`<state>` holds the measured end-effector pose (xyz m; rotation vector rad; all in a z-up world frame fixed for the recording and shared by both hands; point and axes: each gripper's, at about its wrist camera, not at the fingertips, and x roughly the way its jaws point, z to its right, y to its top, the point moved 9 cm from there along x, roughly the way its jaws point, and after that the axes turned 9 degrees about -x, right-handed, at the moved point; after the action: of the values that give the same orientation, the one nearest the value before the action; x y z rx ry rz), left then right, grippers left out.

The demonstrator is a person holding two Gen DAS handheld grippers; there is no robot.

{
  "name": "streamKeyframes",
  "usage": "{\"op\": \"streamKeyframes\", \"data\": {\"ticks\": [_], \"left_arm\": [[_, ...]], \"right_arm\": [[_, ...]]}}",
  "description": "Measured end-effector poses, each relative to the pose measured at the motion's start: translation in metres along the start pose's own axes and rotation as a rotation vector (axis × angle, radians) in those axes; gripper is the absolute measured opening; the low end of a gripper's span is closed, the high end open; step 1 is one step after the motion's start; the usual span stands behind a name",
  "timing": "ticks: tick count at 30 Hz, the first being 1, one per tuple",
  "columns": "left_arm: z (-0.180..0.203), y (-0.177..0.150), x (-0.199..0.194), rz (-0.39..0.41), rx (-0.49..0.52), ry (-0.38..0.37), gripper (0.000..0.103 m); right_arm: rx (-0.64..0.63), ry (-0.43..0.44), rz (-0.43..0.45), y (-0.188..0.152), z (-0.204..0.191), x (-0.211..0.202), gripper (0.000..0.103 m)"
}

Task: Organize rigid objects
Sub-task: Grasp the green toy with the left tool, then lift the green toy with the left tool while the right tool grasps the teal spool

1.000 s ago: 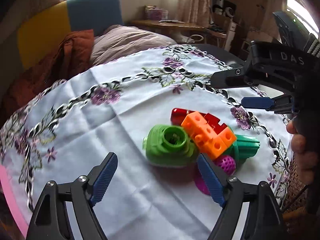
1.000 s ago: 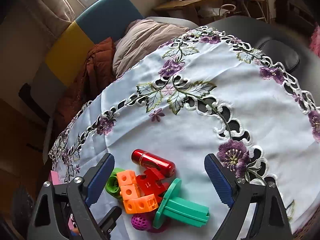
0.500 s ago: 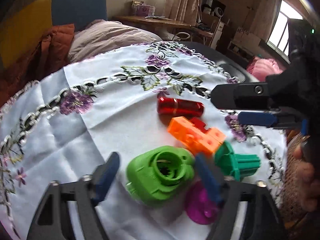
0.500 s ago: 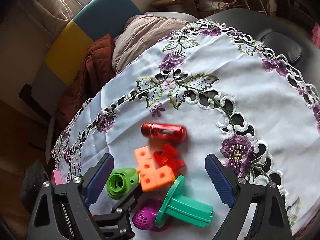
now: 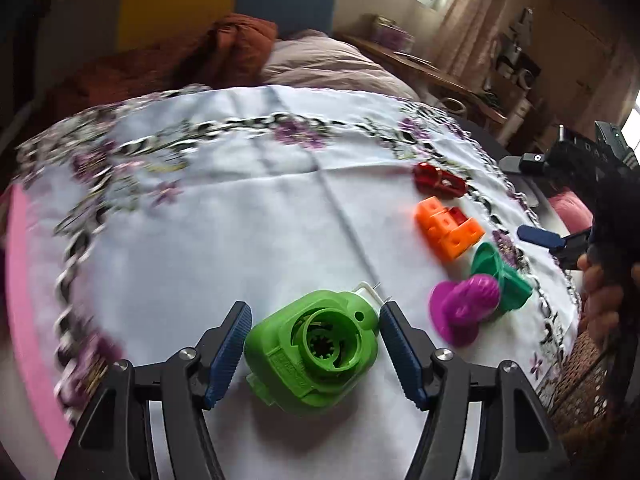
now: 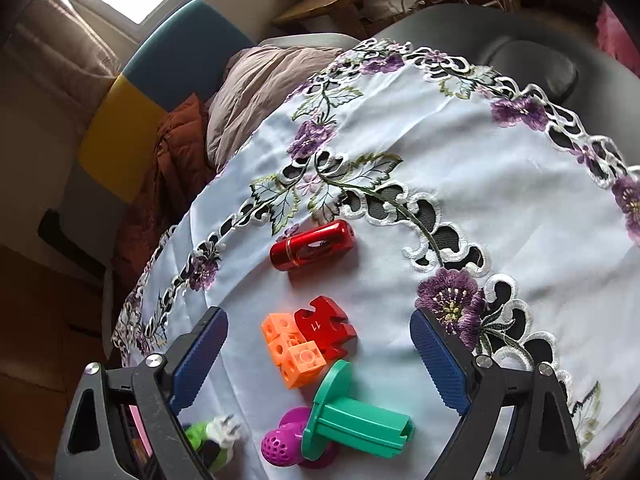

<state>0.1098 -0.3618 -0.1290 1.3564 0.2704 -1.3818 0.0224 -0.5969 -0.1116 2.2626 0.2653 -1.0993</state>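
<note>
Left gripper (image 5: 312, 344): jaws closed against both sides of a green plastic housing (image 5: 316, 350), grasping it. The housing has a round socket facing the camera and a white part at its far end. Whether it rests on the tablecloth (image 5: 224, 248) or is lifted just off it cannot be told from the left wrist view. In the right wrist view, only a green and white corner of it shows behind that gripper's left finger.

Right gripper (image 6: 318, 354): jaws spread wide, released, holding nothing. It hangs above the remaining toys, touching none of them.

Remaining toys, all lying loose on the white embroidered tablecloth, no container visible in either view:
- Red cylinder (image 6: 313, 245), on its side, farthest from the right gripper, apart from the others.
- Orange cube block (image 6: 292, 350), touching a red puzzle-shaped block (image 6: 326, 326) marked "11".
- Teal flanged peg (image 6: 352, 412), on its side, its flange just beside the orange block.
- Purple perforated ball piece (image 6: 280, 446), with a purple disc base, partly under the teal peg's flange.

The green housing sits well apart from this cluster, to its left in the left wrist view. The right gripper and the person's hand (image 5: 600, 300) appear at the right edge of that view.

The left wrist view is motion-blurred at its far left.
</note>
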Motion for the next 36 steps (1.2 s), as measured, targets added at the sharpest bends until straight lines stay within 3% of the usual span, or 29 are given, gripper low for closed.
{"op": "streamKeyframes", "data": {"ticks": [4, 5, 7, 10, 13, 16, 22, 27, 34, 35, 36], "left_arm": [[-0.01, -0.024, -0.013, -0.006, 0.006, 0.003, 0.069], [-0.009, -0.028, -0.01, -0.022, 0.015, -0.008, 0.071], [-0.001, -0.033, -0.012, -0.007, 0.054, -0.033, 0.084], [0.009, -0.035, -0.009, -0.016, 0.096, -0.045, 0.087], [0.008, -0.035, -0.007, -0.005, 0.116, -0.024, 0.081], [0.0, -0.032, -0.006, 0.012, 0.122, 0.013, 0.063], [-0.004, -0.037, -0.011, 0.035, 0.125, 0.027, 0.063], [-0.012, -0.043, -0.02, 0.071, 0.105, 0.058, 0.063], [-0.019, -0.05, -0.028, 0.095, 0.089, 0.064, 0.063], [-0.02, -0.051, -0.029, 0.097, 0.086, 0.063, 0.063], [-0.02, -0.051, -0.029, 0.099, 0.084, 0.064, 0.063]], "right_arm": [[0.05, 0.015, -0.005, -0.001, 0.008, 0.0, 0.093], [0.056, 0.015, -0.011, -0.002, 0.009, 0.001, 0.093], [0.058, 0.012, -0.026, -0.003, 0.009, 0.004, 0.093], [0.045, 0.002, -0.052, -0.008, 0.008, 0.009, 0.094], [0.011, -0.022, -0.075, -0.012, 0.006, 0.013, 0.094], [-0.012, -0.028, -0.103, -0.016, 0.003, 0.016, 0.094], [-0.111, -0.099, -0.192, -0.033, 0.004, 0.013, 0.094], [-0.093, -0.15, -0.224, -0.041, 0.01, -0.001, 0.094], [-0.059, -0.14, -0.238, -0.06, 0.002, 0.009, 0.095], [-0.061, -0.151, -0.238, -0.061, 0.001, 0.013, 0.091], [-0.079, -0.171, -0.24, -0.062, 0.0, 0.017, 0.069]]}}
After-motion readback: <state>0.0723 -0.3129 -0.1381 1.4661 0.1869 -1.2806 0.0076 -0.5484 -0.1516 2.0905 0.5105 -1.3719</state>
